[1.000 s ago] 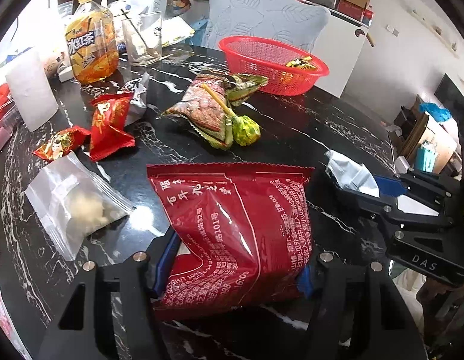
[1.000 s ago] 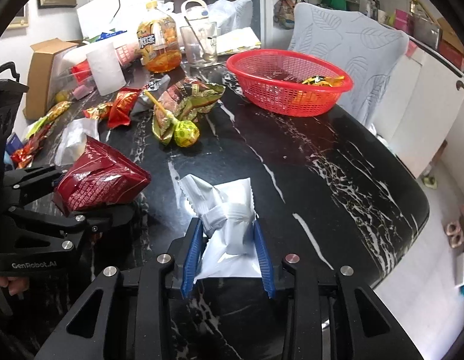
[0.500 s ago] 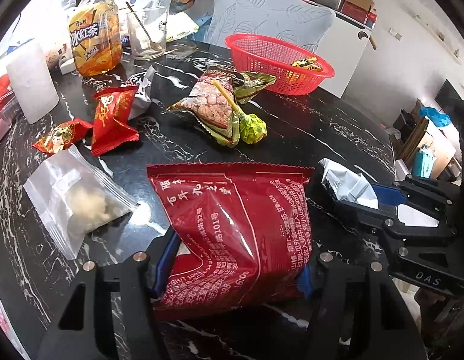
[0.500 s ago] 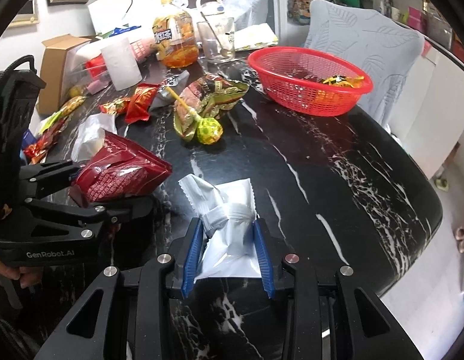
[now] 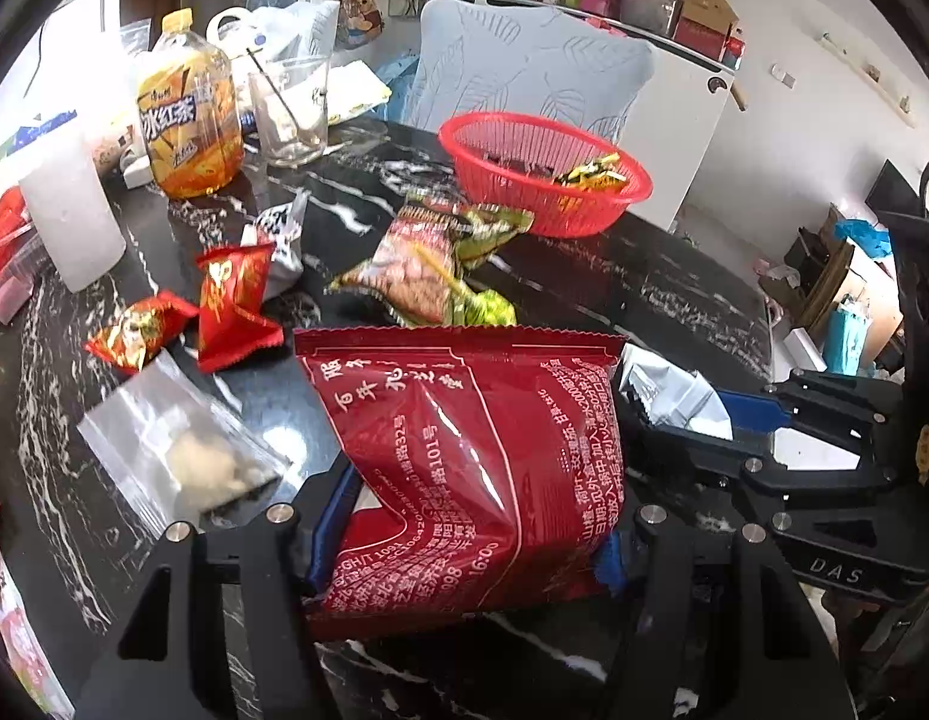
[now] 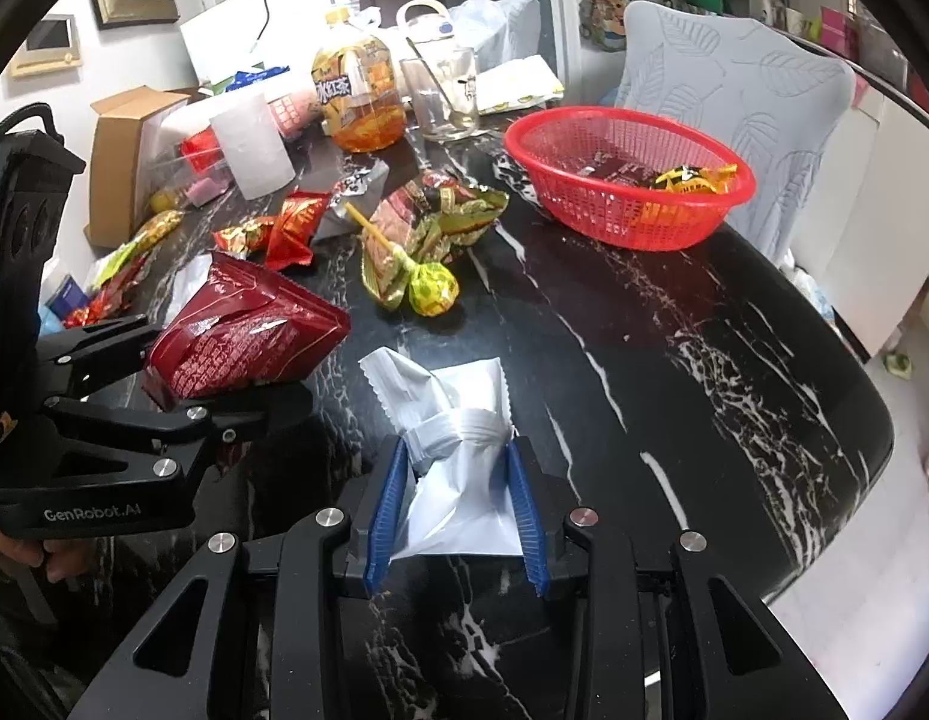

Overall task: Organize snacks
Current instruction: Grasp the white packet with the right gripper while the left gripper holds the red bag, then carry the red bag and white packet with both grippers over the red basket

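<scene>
Left tongs [image 5: 464,546] clamp my red snack bag [image 5: 470,456], right tongs [image 6: 455,510] pinch the white packet [image 6: 464,450]; both hang above the table [image 6: 674,372], clear of loose snacks, ready for the red basket [image 6: 626,180].

**Both tongs clamped, side by side**

The left tongs [image 5: 464,516] angle downward, blue pads pressed on a crinkled dark-red foil packet [image 5: 470,468]. Just right of them, the right tongs [image 6: 455,510] tilt likewise, squeezing a white plastic pouch [image 6: 458,450].
</scene>
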The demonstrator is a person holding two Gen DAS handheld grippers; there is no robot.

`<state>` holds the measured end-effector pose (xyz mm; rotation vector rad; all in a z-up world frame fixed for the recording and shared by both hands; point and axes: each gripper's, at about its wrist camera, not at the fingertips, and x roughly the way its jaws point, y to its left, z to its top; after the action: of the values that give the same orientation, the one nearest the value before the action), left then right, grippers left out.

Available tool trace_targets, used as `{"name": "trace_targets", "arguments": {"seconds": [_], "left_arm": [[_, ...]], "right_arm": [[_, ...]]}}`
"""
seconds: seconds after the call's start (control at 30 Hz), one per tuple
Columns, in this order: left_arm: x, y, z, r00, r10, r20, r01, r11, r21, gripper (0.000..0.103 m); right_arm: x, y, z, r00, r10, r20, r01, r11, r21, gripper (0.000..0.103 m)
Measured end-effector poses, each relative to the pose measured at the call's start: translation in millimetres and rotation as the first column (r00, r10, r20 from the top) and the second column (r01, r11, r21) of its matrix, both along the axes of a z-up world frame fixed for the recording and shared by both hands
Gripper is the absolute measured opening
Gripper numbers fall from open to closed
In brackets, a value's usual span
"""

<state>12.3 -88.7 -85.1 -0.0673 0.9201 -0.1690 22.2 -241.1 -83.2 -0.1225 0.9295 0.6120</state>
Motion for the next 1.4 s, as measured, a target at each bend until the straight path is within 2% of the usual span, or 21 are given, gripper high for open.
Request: {"name": "trace_targets", "arguments": {"seconds": [0.5, 0.8, 1.1, 1.4], "left_arm": [[22.9, -27.1, 47.2, 0.992, -0.074, 0.104, 0.075, 0.997, -0.001, 0.063], [43.0, -53.2, 75.5, 0.973, -0.140, 0.185, 0.144, 0.989, -0.008, 0.063], [76.2, -75.1, 86.5, 0.953, -0.200, 0.229, 0.210, 0.977, -0.022, 0.063], [112.7, -78.6, 95.4, 0.943, -0.201, 0.264, 0.209, 0.978, -0.003, 0.063]], "right_arm": [[6.1, -22.9, 40.6, 0.997, -0.059, 0.053, 0.055, 0.996, 0.070, 0.034], [13.6, -45.1, 62.4, 0.988, -0.116, 0.103, 0.108, 0.991, 0.081, 0.034], [30.9, -68.6, 83.8, 0.970, -0.184, 0.160, 0.174, 0.982, 0.080, 0.034], [63.0, -76.9, 94.8, 0.952, -0.229, 0.201, 0.219, 0.973, 0.075, 0.034]]}}
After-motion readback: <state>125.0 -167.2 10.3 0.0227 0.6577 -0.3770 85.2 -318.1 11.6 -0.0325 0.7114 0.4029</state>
